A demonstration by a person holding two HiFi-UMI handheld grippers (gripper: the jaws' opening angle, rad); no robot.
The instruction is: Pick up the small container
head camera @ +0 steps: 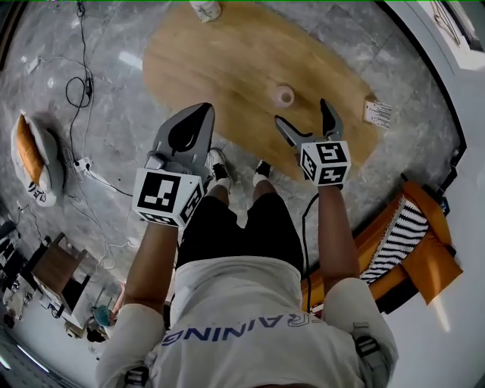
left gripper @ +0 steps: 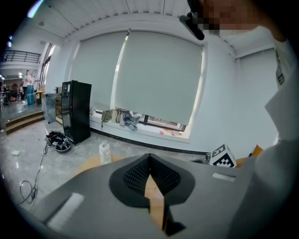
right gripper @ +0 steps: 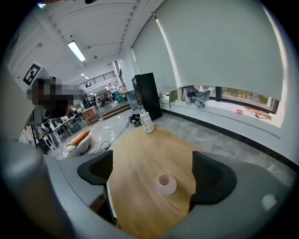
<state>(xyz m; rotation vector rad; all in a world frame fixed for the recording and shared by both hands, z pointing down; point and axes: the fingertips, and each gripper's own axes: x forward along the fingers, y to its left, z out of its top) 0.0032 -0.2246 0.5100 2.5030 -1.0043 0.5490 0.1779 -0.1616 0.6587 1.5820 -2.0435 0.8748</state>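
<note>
A small pale pink container point(head camera: 284, 95) point(right gripper: 166, 184) stands upright on the oval wooden table point(head camera: 227, 53) point(right gripper: 140, 158), near its middle. My right gripper point(head camera: 305, 119) point(right gripper: 152, 175) hovers over the table's near edge, open, with the container just beyond and between its jaws, not touching. My left gripper point(head camera: 189, 129) point(left gripper: 149, 175) is held off the table's near left edge, above the floor, with its jaws pressed together and nothing between them.
A white bottle point(head camera: 206, 9) point(right gripper: 146, 122) point(left gripper: 104, 152) stands at the table's far end. A white tag point(head camera: 377, 114) lies at its right edge. An orange striped chair point(head camera: 413, 242) is to the right, a cushion point(head camera: 34, 159) and cables point(head camera: 79, 91) on the floor to the left.
</note>
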